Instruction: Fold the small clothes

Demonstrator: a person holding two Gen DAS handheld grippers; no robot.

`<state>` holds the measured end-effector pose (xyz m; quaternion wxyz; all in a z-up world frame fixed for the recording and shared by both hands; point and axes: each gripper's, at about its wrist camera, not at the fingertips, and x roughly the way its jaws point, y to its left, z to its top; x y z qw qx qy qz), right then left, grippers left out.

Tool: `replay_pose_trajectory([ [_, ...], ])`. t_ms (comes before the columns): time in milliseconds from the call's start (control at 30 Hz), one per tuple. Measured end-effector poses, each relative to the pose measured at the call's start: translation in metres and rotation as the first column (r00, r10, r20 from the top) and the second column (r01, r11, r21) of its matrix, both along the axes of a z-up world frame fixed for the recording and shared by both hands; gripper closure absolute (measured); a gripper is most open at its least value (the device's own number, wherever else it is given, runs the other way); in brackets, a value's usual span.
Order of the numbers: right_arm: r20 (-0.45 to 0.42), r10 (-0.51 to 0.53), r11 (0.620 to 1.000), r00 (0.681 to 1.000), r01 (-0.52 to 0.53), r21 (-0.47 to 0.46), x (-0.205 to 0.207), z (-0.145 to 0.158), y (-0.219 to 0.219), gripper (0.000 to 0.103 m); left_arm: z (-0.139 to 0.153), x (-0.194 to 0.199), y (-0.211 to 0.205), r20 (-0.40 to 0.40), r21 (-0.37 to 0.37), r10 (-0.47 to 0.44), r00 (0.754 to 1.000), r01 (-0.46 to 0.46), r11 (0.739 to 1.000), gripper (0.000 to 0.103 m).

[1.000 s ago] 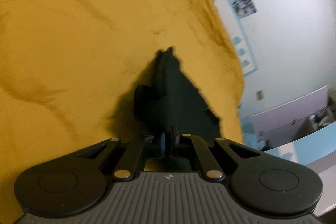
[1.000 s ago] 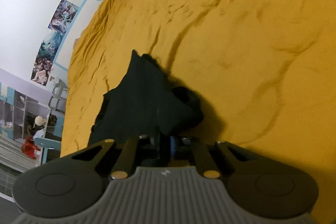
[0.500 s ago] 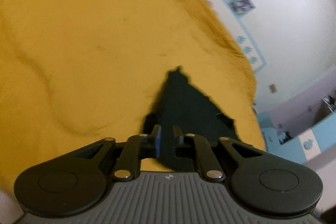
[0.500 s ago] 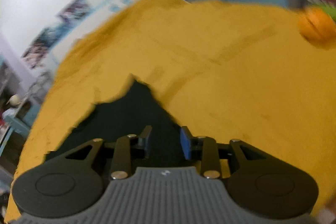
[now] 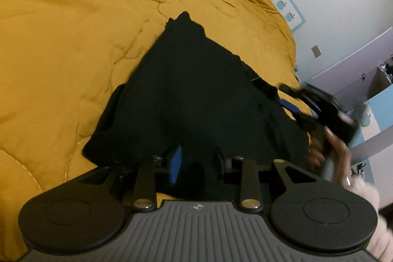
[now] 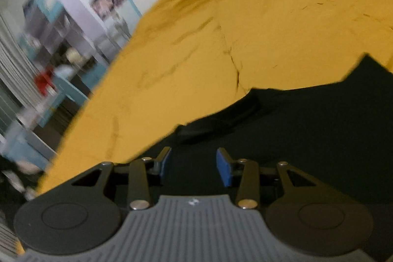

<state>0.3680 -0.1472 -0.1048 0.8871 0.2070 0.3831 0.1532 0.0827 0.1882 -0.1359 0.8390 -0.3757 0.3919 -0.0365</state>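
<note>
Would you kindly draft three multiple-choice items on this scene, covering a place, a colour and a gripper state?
1. Where does the black garment lie?
A. on the yellow blanket
B. on a wooden floor
C. in a basket

2. What colour are the pads on the gripper fingers?
A. red
B. blue
C. white

3. How do the jaws of the right gripper stand?
A. shut on the garment
B. shut on nothing
C. open

Answers: 1 A, yellow blanket surrounds the cloth; 2 B, blue pads show inside the fingers in both views; 3 C, a wide gap separates the pads above the cloth.
</note>
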Motion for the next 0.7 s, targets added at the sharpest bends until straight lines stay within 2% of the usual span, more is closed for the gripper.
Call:
replay_pose_trajectory([
  [133, -0.019, -0.042, 0.99, 0.999, 0.039, -0.138, 0.034, -0.026, 0.03, 0.065, -0.002, -0.004, 0.004, 0.008, 0.001, -0.014, 1.0, 0.014, 1.0, 0.065],
  [233, -0.075, -0.101, 0.984, 0.992, 0.089, -0.154, 0.055, -0.046, 0.034, 0.067, -0.002, -0.005, 0.006, 0.008, -0.007, -0.02, 1.0, 0.02, 1.0, 0.065],
  [300, -0.073, -0.11, 0.983, 0.991, 0.098, -0.152, 0.052, -0.051, 0.034, 0.067, -0.003, -0.006, 0.006, 0.007, -0.011, -0.02, 1.0, 0.02, 1.0, 0.065],
  [533, -0.072, -0.045, 0.988, 0.996, 0.034, -0.151, 0.007, -0.039, 0.029, 0.067, -0.002, -0.003, 0.006, 0.002, -0.01, -0.016, 1.0, 0.016, 1.0, 0.065],
  [600, -0.098, -0.021, 0.982, 0.995, 0.003, -0.186, -0.019, -0.035, 0.026, 0.067, -0.002, -0.004, 0.006, 0.004, -0.01, -0.014, 1.0, 0.014, 1.0, 0.065],
  [700, -0.08, 0.03, 0.97, 0.996, -0.048, -0.238, -0.059, -0.027, 0.023, 0.067, -0.002, -0.005, 0.006, 0.012, 0.001, -0.023, 1.0, 0.023, 1.0, 0.065],
])
